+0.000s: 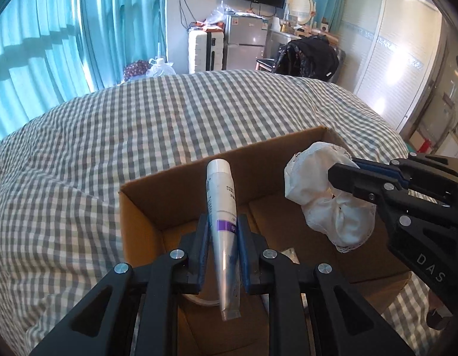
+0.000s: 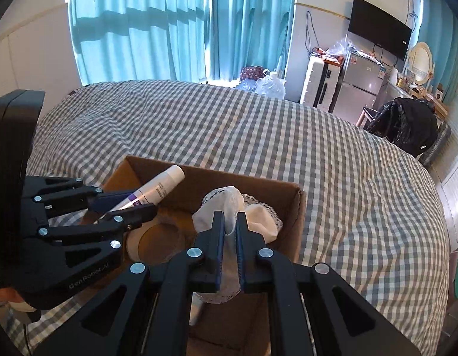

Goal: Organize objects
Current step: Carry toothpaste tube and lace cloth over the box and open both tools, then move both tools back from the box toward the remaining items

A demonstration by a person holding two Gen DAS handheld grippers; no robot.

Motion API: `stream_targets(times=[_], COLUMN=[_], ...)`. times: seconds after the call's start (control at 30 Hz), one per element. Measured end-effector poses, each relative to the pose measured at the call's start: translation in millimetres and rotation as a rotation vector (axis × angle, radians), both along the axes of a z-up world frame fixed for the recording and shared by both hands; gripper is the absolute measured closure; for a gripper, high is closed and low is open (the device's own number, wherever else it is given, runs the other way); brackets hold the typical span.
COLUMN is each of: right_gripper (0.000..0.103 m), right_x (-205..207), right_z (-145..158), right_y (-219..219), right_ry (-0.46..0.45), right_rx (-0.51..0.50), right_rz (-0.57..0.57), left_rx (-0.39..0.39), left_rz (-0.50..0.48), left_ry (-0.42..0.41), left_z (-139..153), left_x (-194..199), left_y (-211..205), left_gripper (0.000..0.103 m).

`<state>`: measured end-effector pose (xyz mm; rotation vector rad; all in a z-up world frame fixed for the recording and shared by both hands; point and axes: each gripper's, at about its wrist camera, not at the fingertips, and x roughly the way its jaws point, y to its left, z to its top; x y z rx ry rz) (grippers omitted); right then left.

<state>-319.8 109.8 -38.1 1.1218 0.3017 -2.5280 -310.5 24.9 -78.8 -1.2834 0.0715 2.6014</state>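
My left gripper [image 1: 221, 222] is shut on a white tube with a purple band [image 1: 221, 195], held above an open cardboard box [image 1: 175, 178] on the bed. The tube's white cap points away and its crimped end hangs down. My right gripper [image 2: 230, 219] is shut on a white lace-edged cloth [image 2: 226, 198] over the same box [image 2: 300, 207]. In the left wrist view the right gripper [image 1: 344, 175] holds the cloth [image 1: 327, 204] at the right. In the right wrist view the left gripper [image 2: 131, 204] holds the tube [image 2: 162, 185] at the left. A round tape roll [image 2: 157, 237] lies in the box.
The box sits on a bed with a grey-and-white checked cover [image 1: 169, 112]. Teal curtains [image 1: 51, 29], a small fridge [image 1: 243, 41], a white suitcase [image 1: 199, 50], a chair with a black bag [image 1: 309, 56] and a wardrobe [image 1: 392, 44] stand beyond the bed.
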Motion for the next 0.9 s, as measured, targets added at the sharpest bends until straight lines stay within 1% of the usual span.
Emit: stream_targets(times=[0.07,0.13,0.17,0.2,0.23,0.27,0.3,0.33,0.37,0.4,0.43,0.47,0.5,0.57,0.63,0.7,0.77,0.83,0.9], right_gripper=[0.096,0.093,0.088,0.083,0.071,0.058,0.051,0.042,0.038,0.038,0.036,0.032,0.030,0.027,0.026,0.020,0.016,0.013,0.011], right_x=[0.9,5.5,7.7,9.5,11.6,15.5,20.8,26.3,34.6,39.6,47.8,54.1,64.7,83.0,98.1,119.7,143.0,163.5,186.2], right_z=[-0.1,3.5,6.8,9.9,14.2,19.5,26.5,32.8,42.4,50.8,61.0,69.5,82.7,105.4,124.1,144.7,163.4,175.7,187.3], right_y=[2.7,3.3,4.8,4.7,5.2,6.6,9.3,11.1,15.6,17.5,20.6,21.7,24.6,25.0,25.1,26.6,25.1,24.7,22.6], right_ry=[0.009,0.017,0.022,0.026,0.029,0.033,0.041,0.051,0.064,0.071,0.083,0.093,0.117,0.151,0.176,0.207,0.245,0.269,0.296], right_rx=[0.007,-0.017,-0.027,-0.032,-0.037,-0.046,-0.061,-0.072,-0.085,-0.089,-0.088,-0.085,-0.078,-0.068,-0.063,-0.056,-0.047,-0.042,-0.041], right_rz=[-0.011,0.000,0.002,-0.001,-0.002,0.000,-0.001,-0.006,-0.010,-0.011,-0.016,-0.020,-0.029,-0.035,-0.038,-0.045,-0.047,-0.041,-0.031], left_rx=[0.006,0.009,0.013,0.017,0.021,0.025,0.029,0.032,0.029,0.022,0.016,0.015,0.021,0.031,0.020,0.009,0.010,0.014,-0.001], left_rz=[-0.004,-0.010,-0.014,-0.015,-0.012,-0.002,0.004,0.008,0.012,0.021,0.030,0.036,0.035,0.022,0.015,0.015,0.024,0.040,0.061], left_ry=[0.006,0.009,0.006,0.003,0.000,-0.007,-0.011,-0.009,-0.001,0.011,0.023,0.037,0.047,0.067,0.095,0.140,0.181,0.207,0.228], left_z=[-4.0,-4.4,-3.8,-1.8,1.4,4.6,7.4,12.5,18.0,23.9,31.4,41.3,49.4,69.0,89.6,110.7,132.6,149.1,158.3], left_x=[2.1,3.7,5.9,8.1,10.5,16.6,20.5,26.2,30.7,38.4,44.8,53.9,61.8,78.1,95.5,116.2,137.5,154.9,168.0], left_y=[0.0,0.4,0.9,0.8,0.3,-1.8,-3.3,-4.9,-7.6,-11.9,-13.8,-16.6,-18.5,-21.9,-24.3,-25.7,-32.5,-37.7,-39.1], left_gripper=[0.085,0.083,0.079,0.074,0.070,0.060,0.050,0.045,0.037,0.029,0.026,0.021,0.019,0.016,0.013,0.010,0.009,0.006,0.004])
